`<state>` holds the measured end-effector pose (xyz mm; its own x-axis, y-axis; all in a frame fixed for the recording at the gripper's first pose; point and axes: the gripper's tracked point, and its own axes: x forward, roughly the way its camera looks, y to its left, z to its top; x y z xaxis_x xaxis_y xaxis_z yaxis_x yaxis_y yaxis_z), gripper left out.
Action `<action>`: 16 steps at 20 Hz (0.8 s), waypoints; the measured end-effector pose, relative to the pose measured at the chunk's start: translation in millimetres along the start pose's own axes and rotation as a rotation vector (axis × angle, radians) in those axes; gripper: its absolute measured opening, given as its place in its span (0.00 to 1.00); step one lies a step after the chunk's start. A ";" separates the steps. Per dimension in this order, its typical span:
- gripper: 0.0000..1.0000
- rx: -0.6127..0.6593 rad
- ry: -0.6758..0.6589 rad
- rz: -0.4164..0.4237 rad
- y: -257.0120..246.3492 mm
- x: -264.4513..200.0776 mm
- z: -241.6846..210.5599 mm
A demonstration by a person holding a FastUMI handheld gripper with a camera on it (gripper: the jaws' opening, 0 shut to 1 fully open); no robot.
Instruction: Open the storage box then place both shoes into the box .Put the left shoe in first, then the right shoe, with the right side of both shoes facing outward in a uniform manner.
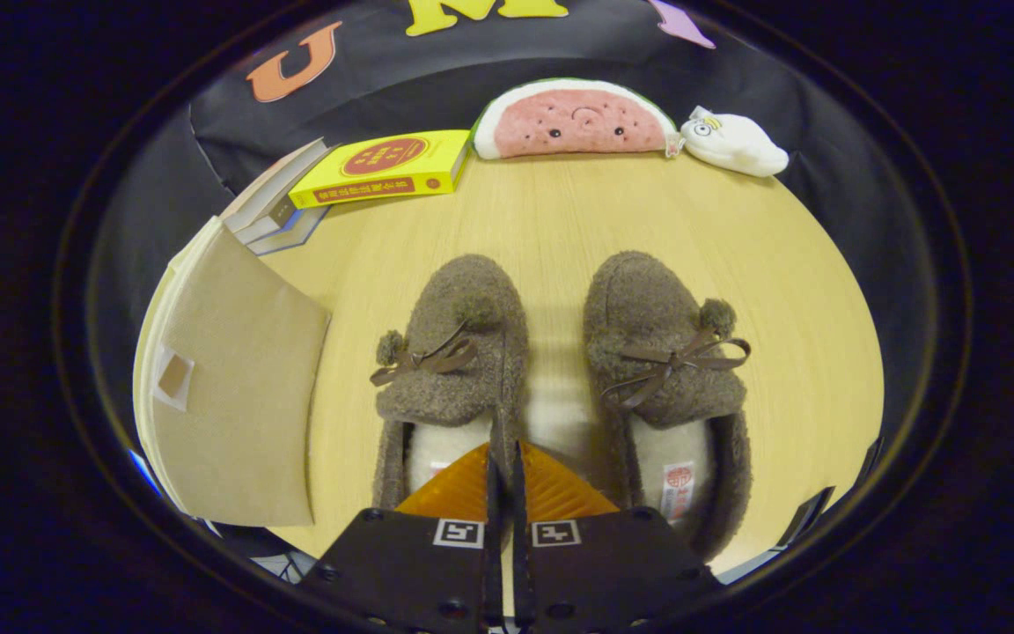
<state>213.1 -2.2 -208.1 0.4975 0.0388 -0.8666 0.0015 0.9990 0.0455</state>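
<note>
Two brown fuzzy slippers with cream lining and ribbon bows stand side by side on the wooden table (789, 291), toes pointing away from me. The left shoe (454, 352) is just ahead of my fingers. My gripper (503, 458) is shut on the left shoe, both fingers pinching the inner side wall near its heel opening. The right shoe (657, 335) sits a small gap to the right of the fingers, untouched. A beige fabric storage box (234, 387) stands left of the left shoe, a flat panel with a small label pocket facing me; I cannot tell whether it is open.
A yellow book (379, 167) lies on a stack of books beyond the box. A watermelon plush (573, 119) and a white plush toy (731, 141) rest against the back wall. Bare tabletop lies beyond the shoes' toes and to the right of the right shoe.
</note>
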 end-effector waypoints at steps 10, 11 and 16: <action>0.00 0.050 -0.067 0.053 27.2 -93.6 17.4; 0.00 0.050 -0.086 0.057 33.5 -107.4 20.7; 0.00 0.059 -0.155 0.120 90.6 -175.6 36.0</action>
<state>157.1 80.7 -33.9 0.6250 0.1488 -0.7663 -0.0171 0.9841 0.1771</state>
